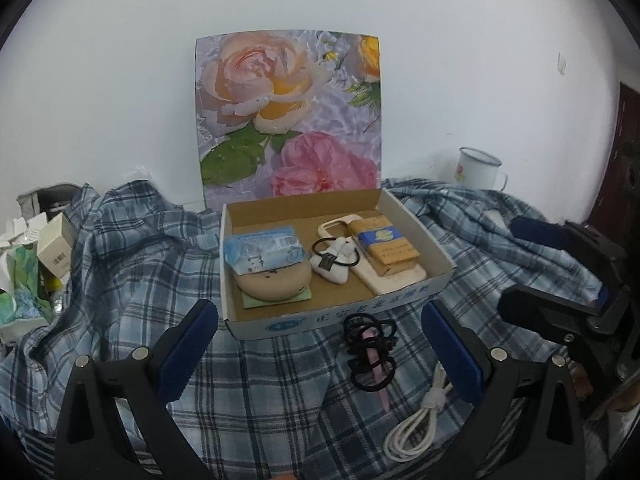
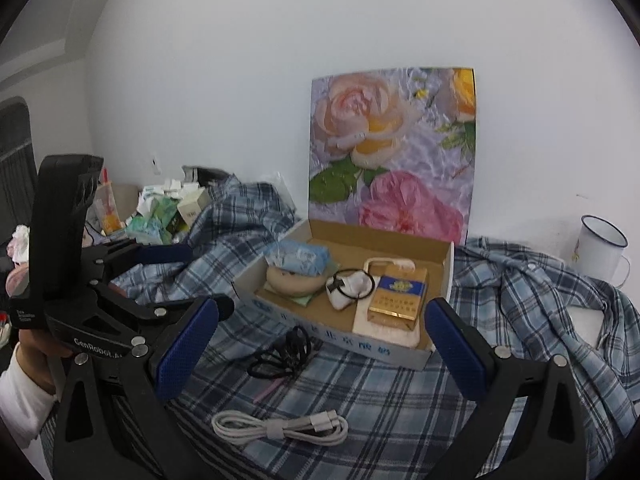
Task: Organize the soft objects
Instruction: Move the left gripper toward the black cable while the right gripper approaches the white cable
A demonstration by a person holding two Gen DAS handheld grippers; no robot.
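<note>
- Left gripper: black frame with blue textured pads; the jaws stand wide apart and hold nothing. It hovers above the blue-and-white plaid cloth, just in front of the box.
- Right gripper: same build; the jaws are spread wide and empty. In the left wrist view it appears at the right edge, also spread.
- Black plastic hair claw with a pink stem: lies on the cloth between the left pads, just in front of the box's front wall. In the right wrist view it sits at.
- White coiled charging cable bound with a white strap: lies on the cloth nearer the cameras than the hair claw, between the right pads.
- Shallow open cardboard box with a white printed front wall: rests on the cloth. Its flower-printed lid stands upright against the white wall.
- Box contents, left to right:
  - blue plastic tissue packet on top of a round beige pad, which lies on a green sheet;
  - white folded fabric piece with a black elastic hair tie around it, in the middle;
  - yellow-and-blue carton lying on a cream phone case.
- White enamel mug with a dark rim: stands at the wall, right of the box.
- Clutter of small cartons and green packets: left of the cloth.
- A hand in a white sleeve holds the left gripper's handle.
</note>
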